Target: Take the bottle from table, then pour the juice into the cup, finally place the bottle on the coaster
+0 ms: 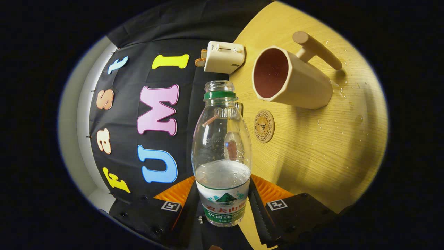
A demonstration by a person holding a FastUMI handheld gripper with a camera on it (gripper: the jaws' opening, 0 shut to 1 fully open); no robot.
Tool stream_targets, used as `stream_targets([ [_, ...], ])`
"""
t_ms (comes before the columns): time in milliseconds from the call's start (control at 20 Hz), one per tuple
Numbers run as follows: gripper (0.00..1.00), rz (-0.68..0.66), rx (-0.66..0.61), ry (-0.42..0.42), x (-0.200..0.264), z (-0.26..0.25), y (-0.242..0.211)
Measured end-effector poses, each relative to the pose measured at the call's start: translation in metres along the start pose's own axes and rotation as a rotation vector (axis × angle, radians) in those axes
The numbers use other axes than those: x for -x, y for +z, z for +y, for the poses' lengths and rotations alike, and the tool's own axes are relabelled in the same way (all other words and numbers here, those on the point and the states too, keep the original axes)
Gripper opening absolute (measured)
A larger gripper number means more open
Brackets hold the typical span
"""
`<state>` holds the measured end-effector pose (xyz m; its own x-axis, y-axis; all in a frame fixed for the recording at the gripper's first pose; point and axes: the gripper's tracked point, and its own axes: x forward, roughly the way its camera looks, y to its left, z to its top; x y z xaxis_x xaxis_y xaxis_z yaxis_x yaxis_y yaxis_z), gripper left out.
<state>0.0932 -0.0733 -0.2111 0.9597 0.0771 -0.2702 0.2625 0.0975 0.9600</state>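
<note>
Bottle (pixel 222 152) between gripper (pixel 222 203) fingers; coaster (pixel 264 126), cup (pixel 289 78), toaster (pixel 224 56) beyond.

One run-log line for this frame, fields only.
phase: pouring approach | gripper: shut on bottle | bottle: uncapped, partly full | cup: beyond, upright on table | coaster: bare

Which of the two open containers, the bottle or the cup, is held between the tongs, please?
The clear bottle, uncapped and partly full, sits clamped between the tongs. The beige handled cup stands free on the table, beyond the round coaster.
</note>
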Motion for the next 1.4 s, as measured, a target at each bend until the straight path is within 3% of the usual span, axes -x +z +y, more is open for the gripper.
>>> stream_targets([
  [450, 0.75, 0.007, -0.124, -0.012, -0.007, -0.005, 0.0],
  [1400, 0.75, 0.014, -0.252, -0.014, -0.013, -0.007, 0.005],
])
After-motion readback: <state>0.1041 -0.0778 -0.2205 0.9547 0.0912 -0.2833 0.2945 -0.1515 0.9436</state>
